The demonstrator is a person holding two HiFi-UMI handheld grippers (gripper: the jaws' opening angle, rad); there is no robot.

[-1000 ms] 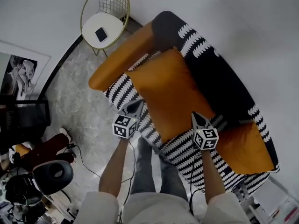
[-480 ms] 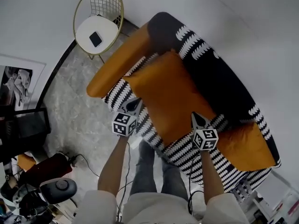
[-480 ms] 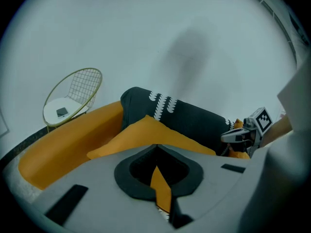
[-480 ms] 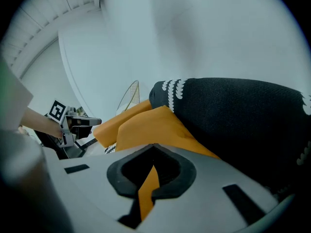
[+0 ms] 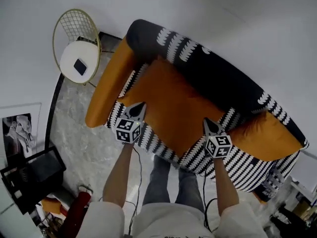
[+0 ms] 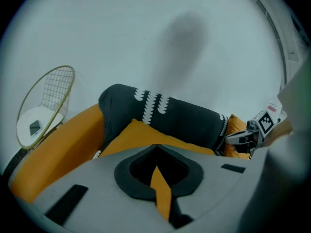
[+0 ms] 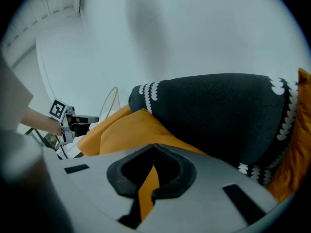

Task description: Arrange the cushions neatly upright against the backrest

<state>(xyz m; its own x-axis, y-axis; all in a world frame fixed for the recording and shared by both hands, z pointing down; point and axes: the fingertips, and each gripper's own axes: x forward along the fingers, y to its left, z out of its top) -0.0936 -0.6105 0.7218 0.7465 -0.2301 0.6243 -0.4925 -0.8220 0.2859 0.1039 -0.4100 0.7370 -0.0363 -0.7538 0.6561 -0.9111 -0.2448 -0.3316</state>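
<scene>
Left gripper (image 5: 139, 106) closed tight on the near left edge of the orange cushion (image 5: 173, 103), with a strip of orange cloth pinched between the jaws in the left gripper view. Right gripper (image 5: 207, 121) the same on the near right edge, jaws narrow, orange cloth nipped between them. Both well apart, one toward each front corner.

Cushion large and square, spread over the seat of the sofa (image 5: 233, 165), far edge touching the dark backrest (image 5: 223, 81), near edge out over the front of the seat. Tilted rather than upright, rising from the jaws toward the backrest in both gripper views.

Seat in black-and-white zigzag stripes. Backrest black with bands of white marks. Long orange armrest (image 5: 105, 90) on the left end. Another orange pad (image 5: 267, 138) at the right end, cushion or armrest not clear.

Sofa tight against a plain white wall (image 5: 247, 14). Grey marbled floor (image 5: 81, 143) in front and to the left. Beside the left armrest, a round wire chair (image 5: 74, 21) with a white seat pad (image 5: 74, 57) and a small dark flat thing (image 5: 80, 66) on it. Further left, a framed picture (image 5: 19, 127) low by the wall, and near it a dark stand (image 5: 32, 175). Thin cable (image 5: 140, 168) across the floor by the person's legs (image 5: 171, 187).
</scene>
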